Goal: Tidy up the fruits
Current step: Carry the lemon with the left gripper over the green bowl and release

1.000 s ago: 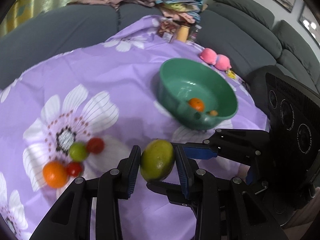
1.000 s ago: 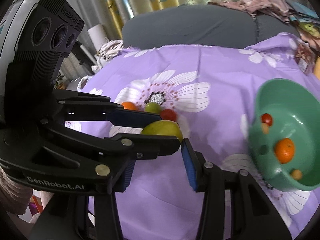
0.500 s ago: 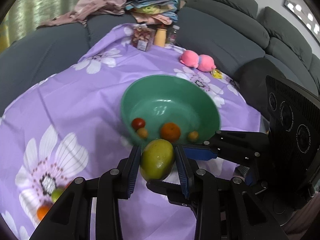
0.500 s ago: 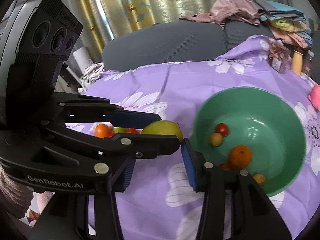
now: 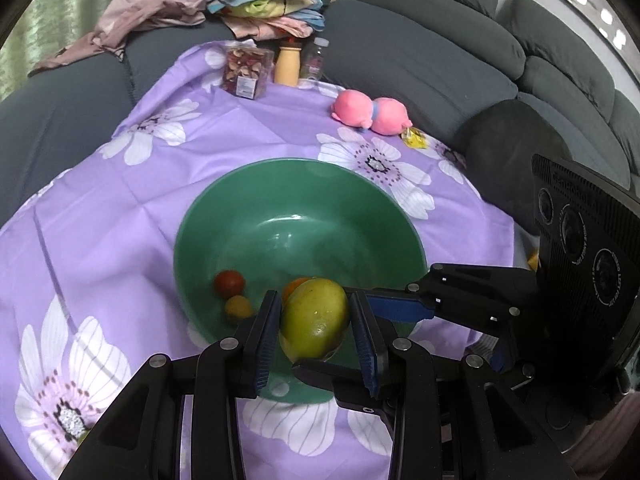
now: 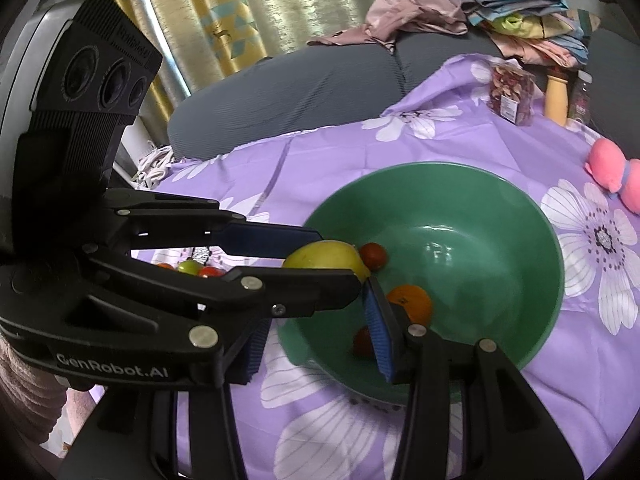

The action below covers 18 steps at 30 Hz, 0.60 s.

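My left gripper (image 5: pixel 316 324) is shut on a yellow-green mango (image 5: pixel 314 320) and holds it over the near rim of the green bowl (image 5: pixel 248 200). The bowl holds a red tomato (image 5: pixel 229 283), a small yellow fruit (image 5: pixel 238 307) and an orange (image 6: pixel 412 302). In the right wrist view the left gripper (image 6: pixel 320 256) with the mango (image 6: pixel 324 254) crosses in front at the bowl's (image 6: pixel 536 216) left rim. My right gripper (image 6: pixel 316 340) is open and empty just before the bowl. Several small fruits (image 6: pixel 192 268) lie on the cloth behind the left gripper's fingers.
A purple flowered cloth (image 5: pixel 120 184) covers the table. A pink plush toy (image 5: pixel 372 114), a snack box (image 5: pixel 246 74) and bottles (image 5: pixel 287 66) stand at the far end. Grey sofas with piled clothes (image 5: pixel 256 0) surround the table.
Both grippers have moved toward the bowl. The left gripper has carried the mango from over the cloth to over the bowl's near rim. The loose fruits have slid out of the left view.
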### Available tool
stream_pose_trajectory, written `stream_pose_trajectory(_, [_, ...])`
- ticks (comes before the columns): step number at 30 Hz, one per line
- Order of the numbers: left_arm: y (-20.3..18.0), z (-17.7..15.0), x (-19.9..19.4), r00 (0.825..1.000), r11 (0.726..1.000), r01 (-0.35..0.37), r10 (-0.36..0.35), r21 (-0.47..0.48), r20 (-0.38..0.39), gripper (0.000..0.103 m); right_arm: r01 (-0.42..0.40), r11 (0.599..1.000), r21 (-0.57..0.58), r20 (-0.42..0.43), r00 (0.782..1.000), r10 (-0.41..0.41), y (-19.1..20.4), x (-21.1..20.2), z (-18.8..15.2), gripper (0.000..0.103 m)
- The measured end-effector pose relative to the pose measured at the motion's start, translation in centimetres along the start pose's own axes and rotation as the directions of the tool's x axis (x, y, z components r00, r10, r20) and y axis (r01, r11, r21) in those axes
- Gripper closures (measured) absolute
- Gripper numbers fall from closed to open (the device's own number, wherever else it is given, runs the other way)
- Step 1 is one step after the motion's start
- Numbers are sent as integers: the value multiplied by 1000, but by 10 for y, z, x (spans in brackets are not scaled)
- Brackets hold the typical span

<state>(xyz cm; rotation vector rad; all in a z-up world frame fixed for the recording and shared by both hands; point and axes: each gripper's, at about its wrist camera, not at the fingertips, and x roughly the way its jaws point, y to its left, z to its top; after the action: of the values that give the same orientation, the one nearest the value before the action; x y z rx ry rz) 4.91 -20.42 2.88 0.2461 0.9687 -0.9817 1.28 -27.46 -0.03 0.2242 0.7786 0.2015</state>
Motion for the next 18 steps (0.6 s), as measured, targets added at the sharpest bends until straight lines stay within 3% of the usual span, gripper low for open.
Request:
stream_pose_trajectory(12, [4, 1, 5, 1000, 999, -7, 6, -44, -18, 68, 38, 999, 18, -5, 999, -37, -4, 1, -3, 56])
stream_pose_trajectory(18, [12, -5, -6, 997, 996, -71, 70, -63, -10, 68, 85, 996, 0, -5, 996, -85, 3, -4, -5, 56])
